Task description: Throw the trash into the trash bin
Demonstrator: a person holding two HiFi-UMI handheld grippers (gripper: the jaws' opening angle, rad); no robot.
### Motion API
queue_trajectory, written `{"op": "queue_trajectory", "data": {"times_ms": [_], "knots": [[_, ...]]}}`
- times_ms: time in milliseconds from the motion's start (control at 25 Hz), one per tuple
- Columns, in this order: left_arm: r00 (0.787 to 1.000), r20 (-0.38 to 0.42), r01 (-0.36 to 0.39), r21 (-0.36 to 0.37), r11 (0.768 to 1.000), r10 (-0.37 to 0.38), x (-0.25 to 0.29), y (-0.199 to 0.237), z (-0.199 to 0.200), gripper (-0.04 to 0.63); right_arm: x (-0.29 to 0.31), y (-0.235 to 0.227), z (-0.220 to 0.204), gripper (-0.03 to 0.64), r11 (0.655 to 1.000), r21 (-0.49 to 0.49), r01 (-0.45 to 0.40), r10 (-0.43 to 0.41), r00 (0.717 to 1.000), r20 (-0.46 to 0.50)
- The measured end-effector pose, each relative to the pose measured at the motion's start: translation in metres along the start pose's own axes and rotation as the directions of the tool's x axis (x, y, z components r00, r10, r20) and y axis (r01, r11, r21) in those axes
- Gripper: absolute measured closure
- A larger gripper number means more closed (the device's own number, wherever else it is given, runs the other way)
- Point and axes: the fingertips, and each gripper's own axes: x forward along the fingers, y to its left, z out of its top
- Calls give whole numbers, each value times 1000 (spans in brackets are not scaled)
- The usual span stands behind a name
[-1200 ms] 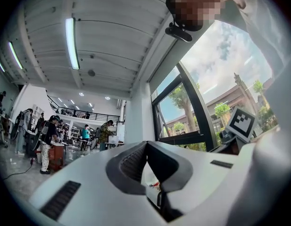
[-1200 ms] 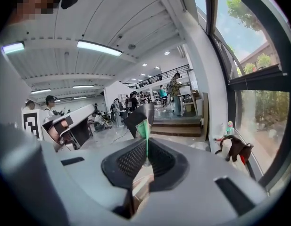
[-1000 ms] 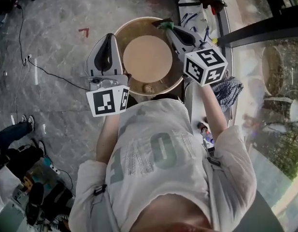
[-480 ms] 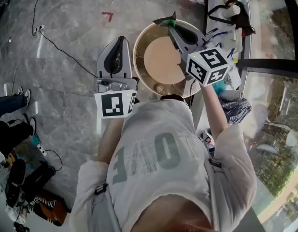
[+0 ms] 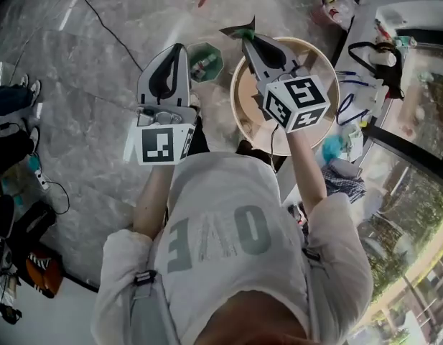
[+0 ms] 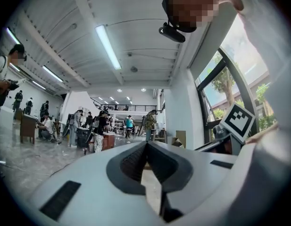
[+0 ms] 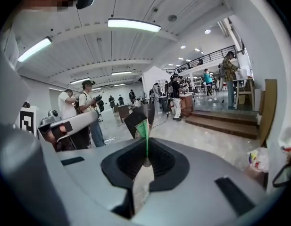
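A small green trash bin [image 5: 205,62] stands on the grey floor, with some litter inside. My right gripper [image 5: 245,39] is shut on a thin black and green wrapper [image 5: 239,30], which sticks out past the jaw tips just right of the bin, above the rim of the round table. In the right gripper view the wrapper [image 7: 141,120] stands upright out of the right gripper [image 7: 146,144]. My left gripper [image 5: 180,47] hovers over the floor just left of the bin. The left gripper [image 6: 146,144] has its jaws together with nothing between them.
A round wooden table [image 5: 329,74] is under my right arm. A white bench [image 5: 375,45] with cables and bags runs along the right. A black cable [image 5: 106,27] crosses the floor at the left. People stand about the hall, and steps [image 7: 220,121] rise at the right.
Both grippers have swung left, off the round table's top toward the floor. The green bin has come into view between them. The wrapper stays in the right gripper.
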Motion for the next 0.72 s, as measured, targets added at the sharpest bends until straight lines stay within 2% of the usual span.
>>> {"op": "queue_trajectory", "data": {"times_ms": [160, 240, 320, 440, 560, 720], "knots": [[993, -87, -82, -46, 996, 77, -7, 46, -40, 584, 64, 12, -43, 597, 999, 6, -48, 49, 995, -87], [989, -116, -100, -71, 992, 91, -8, 57, -58, 584, 96, 14, -73, 597, 994, -29, -103, 99, 988, -117], [985, -150, -101, -83, 991, 88, -13, 63, -73, 584, 123, 15, -114, 597, 989, -55, -141, 128, 973, -193], [977, -192, -113, -88, 990, 94, -20, 79, -93, 584, 153, 14, -179, 597, 987, -75, -141, 109, 937, -333], [968, -216, -153, -98, 983, 129, -22, 98, -104, 584, 173, 7, -234, 597, 989, -75, -129, 81, 884, -460], [962, -230, -172, -86, 981, 148, -23, 117, -110, 584, 190, -3, -286, 597, 990, -87, -114, 44, 819, -572]]}}
